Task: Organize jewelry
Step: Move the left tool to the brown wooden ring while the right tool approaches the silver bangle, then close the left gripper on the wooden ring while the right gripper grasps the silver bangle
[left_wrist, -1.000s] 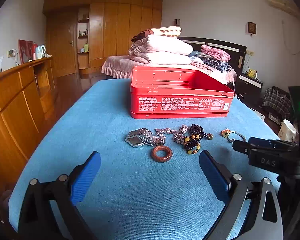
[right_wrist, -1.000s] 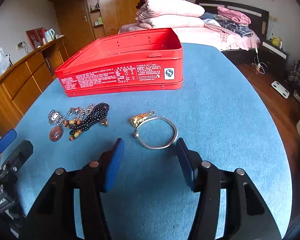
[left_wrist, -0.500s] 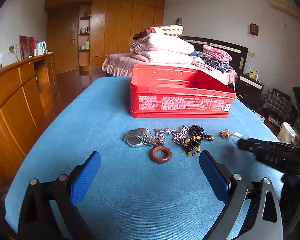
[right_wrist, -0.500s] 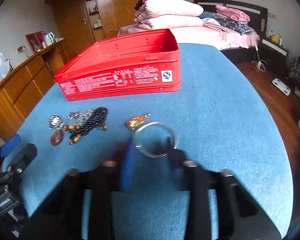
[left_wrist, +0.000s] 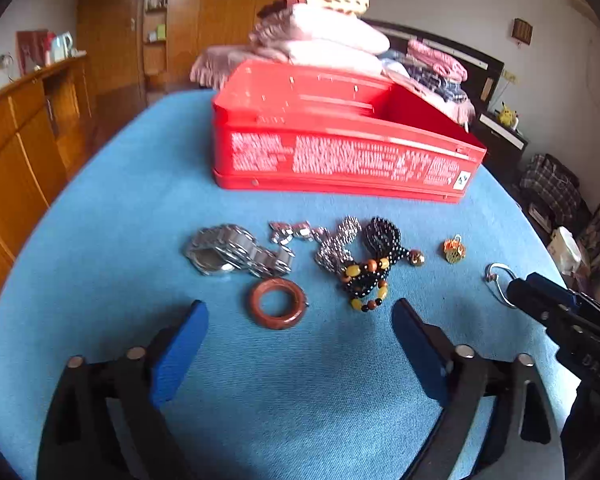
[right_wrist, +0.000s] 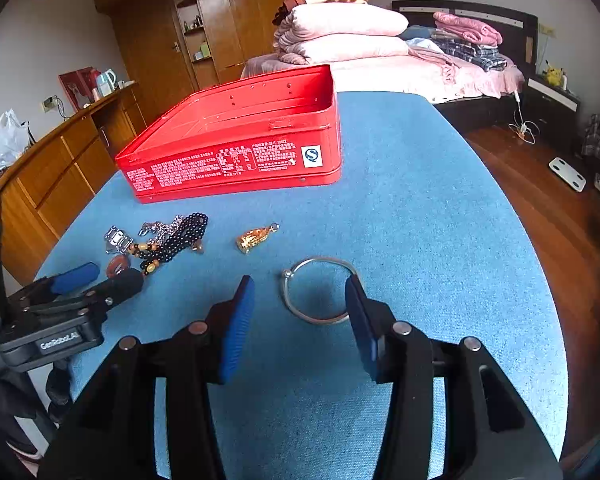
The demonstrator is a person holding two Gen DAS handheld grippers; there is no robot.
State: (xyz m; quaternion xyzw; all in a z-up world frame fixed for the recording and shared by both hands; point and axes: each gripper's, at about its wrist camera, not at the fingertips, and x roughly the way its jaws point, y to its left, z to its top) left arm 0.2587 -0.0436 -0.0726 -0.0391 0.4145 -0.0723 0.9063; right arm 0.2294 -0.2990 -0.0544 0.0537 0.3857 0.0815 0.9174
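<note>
An open red tin box (left_wrist: 339,148) stands on the blue tablecloth, also in the right wrist view (right_wrist: 236,144). In front of it lie a steel watch (left_wrist: 228,250), a brown ring (left_wrist: 276,302), a black bead necklace (left_wrist: 373,264), a silver chain (left_wrist: 333,242) and a gold pendant (left_wrist: 453,249). A silver bangle (right_wrist: 319,290) lies flat between the pads of my open right gripper (right_wrist: 300,300), with the right pad touching its rim. My left gripper (left_wrist: 300,328) is open and empty, just in front of the brown ring.
The table's blue cloth (right_wrist: 419,208) drops off to wooden floor on the right. A wooden cabinet (left_wrist: 16,140) runs along the left. A bed with folded quilts (right_wrist: 339,28) stands behind the table.
Both grippers moved forward and lower toward the jewelry. My right gripper's pads now flank the silver bangle. My left gripper came close to the brown ring.
</note>
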